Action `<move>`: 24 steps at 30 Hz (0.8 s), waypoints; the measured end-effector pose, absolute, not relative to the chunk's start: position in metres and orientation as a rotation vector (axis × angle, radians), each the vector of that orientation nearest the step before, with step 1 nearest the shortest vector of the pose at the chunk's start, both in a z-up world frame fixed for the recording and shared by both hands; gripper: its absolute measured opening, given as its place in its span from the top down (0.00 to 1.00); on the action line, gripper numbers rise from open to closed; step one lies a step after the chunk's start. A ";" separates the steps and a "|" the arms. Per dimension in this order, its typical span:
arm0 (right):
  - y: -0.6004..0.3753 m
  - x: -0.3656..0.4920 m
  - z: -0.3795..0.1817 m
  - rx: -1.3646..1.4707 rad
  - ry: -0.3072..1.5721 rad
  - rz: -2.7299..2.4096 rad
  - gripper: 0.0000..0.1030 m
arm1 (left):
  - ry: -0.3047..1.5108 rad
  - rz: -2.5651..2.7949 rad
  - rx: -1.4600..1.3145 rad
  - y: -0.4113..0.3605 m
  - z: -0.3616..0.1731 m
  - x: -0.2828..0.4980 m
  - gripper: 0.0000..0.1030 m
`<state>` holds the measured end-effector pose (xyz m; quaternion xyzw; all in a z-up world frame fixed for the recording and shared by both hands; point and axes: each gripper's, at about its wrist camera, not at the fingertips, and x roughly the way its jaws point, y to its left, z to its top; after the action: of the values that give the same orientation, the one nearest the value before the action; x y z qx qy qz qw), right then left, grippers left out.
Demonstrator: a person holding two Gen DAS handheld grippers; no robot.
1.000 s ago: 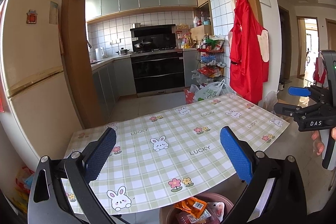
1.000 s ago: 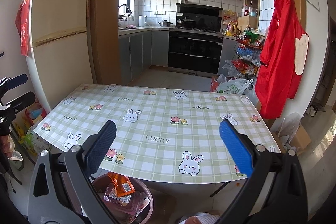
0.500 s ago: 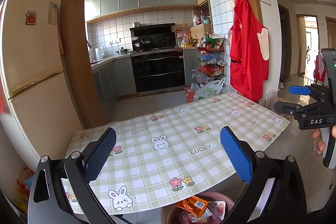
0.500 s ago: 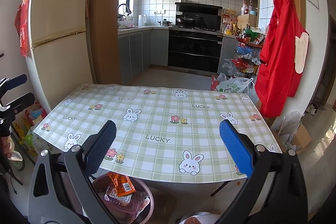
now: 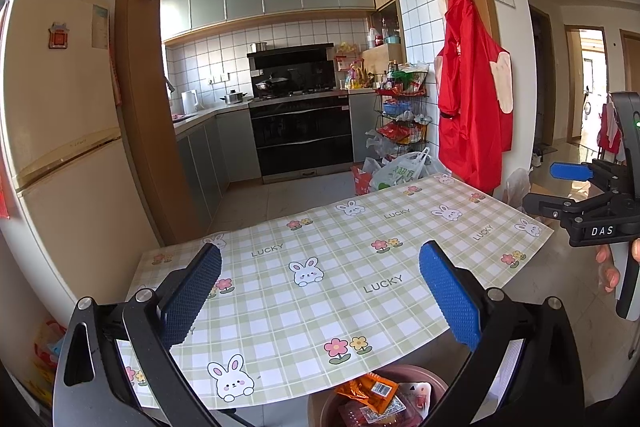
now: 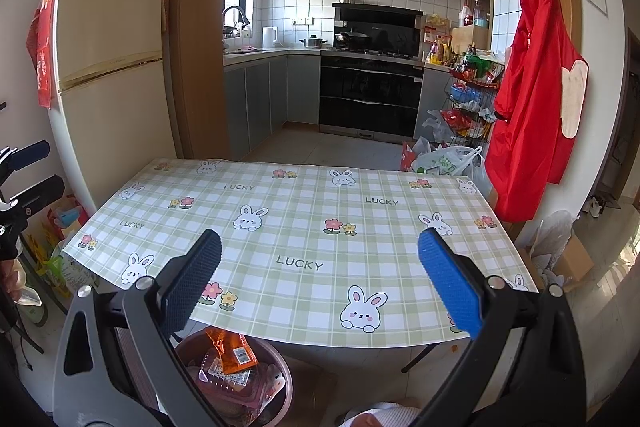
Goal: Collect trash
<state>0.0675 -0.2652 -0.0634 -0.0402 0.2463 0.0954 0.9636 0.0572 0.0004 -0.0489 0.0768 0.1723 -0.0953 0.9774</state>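
The tablecloth (image 6: 304, 227) has green and white checks with white bunnies and pink and yellow flowers. The bin (image 6: 276, 367) below the right gripper is pink, with an orange wrapper (image 6: 232, 351) in it. An apron (image 6: 532, 107) is red. The fridge (image 6: 112, 67) is cream.

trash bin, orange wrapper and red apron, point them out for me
trash bin (image 6: 286, 389): right wrist view, on its pink rim at the right side.
orange wrapper (image 6: 232, 351): right wrist view, on the middle of the packet lying on top of the trash.
red apron (image 5: 468, 115): left wrist view, on its chest, hanging on the wall.
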 end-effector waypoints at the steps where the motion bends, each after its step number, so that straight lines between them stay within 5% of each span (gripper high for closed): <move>1: -0.265 0.068 -0.064 -0.080 0.500 0.194 0.06 | 0.347 -0.192 0.155 0.000 -0.049 0.057 0.06; 24: -0.265 0.067 -0.072 -0.071 0.515 0.193 0.06 | 0.364 -0.182 0.136 0.009 -0.050 0.061 0.06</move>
<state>0.0673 -0.2645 -0.0715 -0.0352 0.2541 0.0951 0.9619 0.0610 0.0085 -0.0504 0.0675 0.1807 -0.0901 0.9771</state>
